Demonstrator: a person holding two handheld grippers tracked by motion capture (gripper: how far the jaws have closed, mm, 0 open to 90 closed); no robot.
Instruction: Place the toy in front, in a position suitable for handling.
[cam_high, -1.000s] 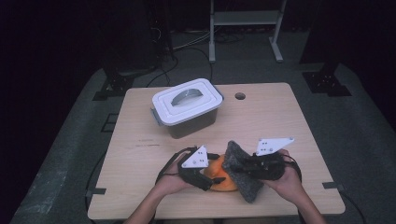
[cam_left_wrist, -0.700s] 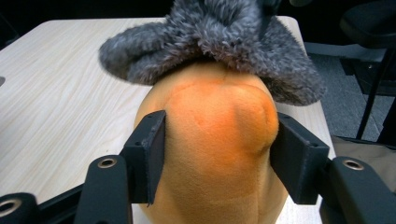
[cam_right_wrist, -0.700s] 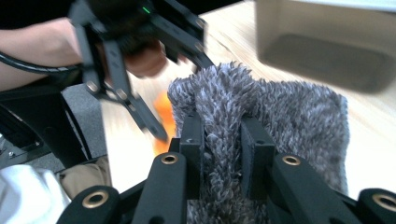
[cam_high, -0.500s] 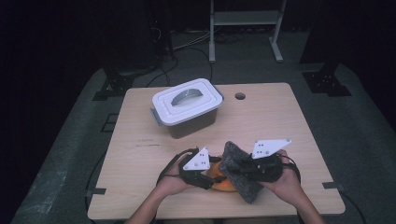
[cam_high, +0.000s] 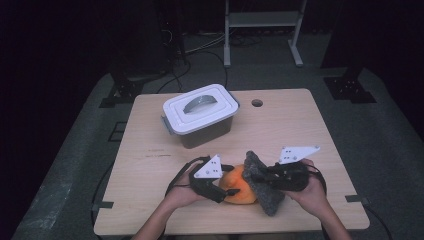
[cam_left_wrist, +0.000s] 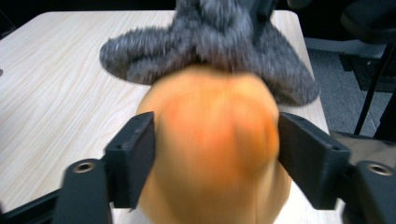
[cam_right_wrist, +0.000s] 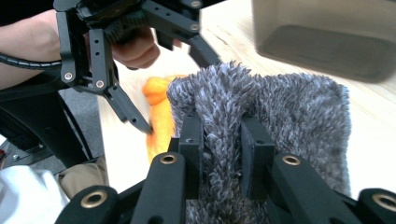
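Observation:
A soft orange thing (cam_high: 240, 190) lies near the table's front edge, partly tucked under a fuzzy grey cloth (cam_high: 268, 196). My left gripper (cam_high: 231, 191) reaches in from the left. In the left gripper view the orange thing (cam_left_wrist: 210, 140) fills the gap between the jaws. Both pads touch its sides, and the jaws have just been opening a little around it. My right gripper (cam_high: 252, 175) comes from the right, shut on a bunched fold of the grey cloth (cam_right_wrist: 285, 107). That fold stands pinched between the right gripper's (cam_right_wrist: 219, 140) pads.
A grey bin with a white latched lid (cam_high: 200, 112) stands at the back middle-left of the wooden table (cam_high: 300, 125). A small round hole (cam_high: 257, 103) is in the tabletop to its right. Both hands work close to the front edge.
The right gripper and its grey cloth have shifted slightly. The left hand has kept its place at the orange thing.

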